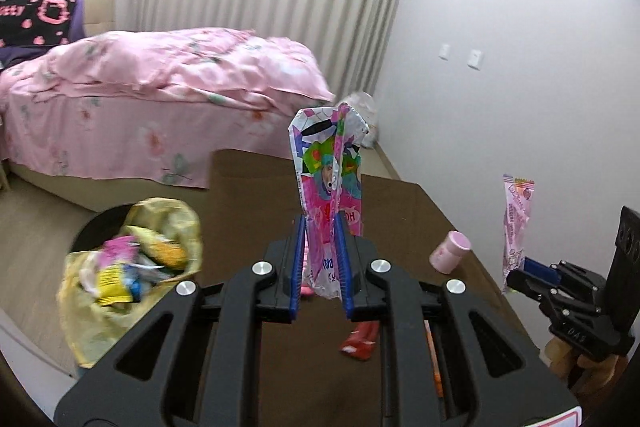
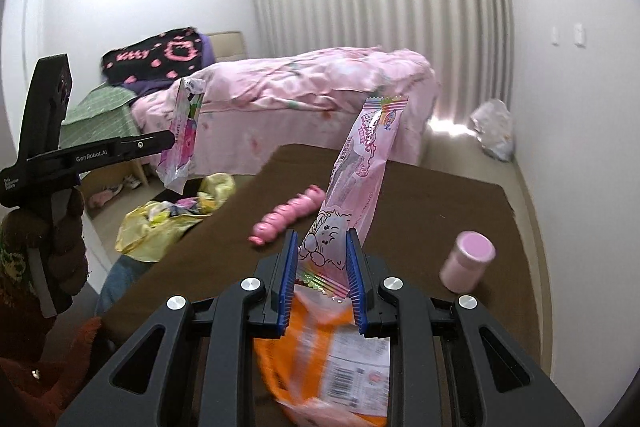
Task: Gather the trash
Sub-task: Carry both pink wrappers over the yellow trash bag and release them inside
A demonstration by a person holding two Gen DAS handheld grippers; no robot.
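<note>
My left gripper (image 1: 320, 259) is shut on a colourful pink snack wrapper (image 1: 330, 167) that stands upright above the brown table (image 1: 260, 203); it also shows in the right wrist view (image 2: 182, 135). My right gripper (image 2: 322, 279) is shut on a long pale pink wrapper (image 2: 360, 171), also seen in the left wrist view (image 1: 516, 223). A trash bin lined with a yellow bag (image 1: 120, 267) holds several wrappers, left of the table; it also shows in the right wrist view (image 2: 172, 223).
On the table lie a small pink bottle (image 2: 466, 261), a pink twisted packet (image 2: 286, 217), an orange packet (image 2: 332, 355) under my right gripper and a red wrapper (image 1: 360, 341). A pink bed (image 1: 160, 95) stands behind. A crumpled bag (image 2: 494, 129) lies by the curtain.
</note>
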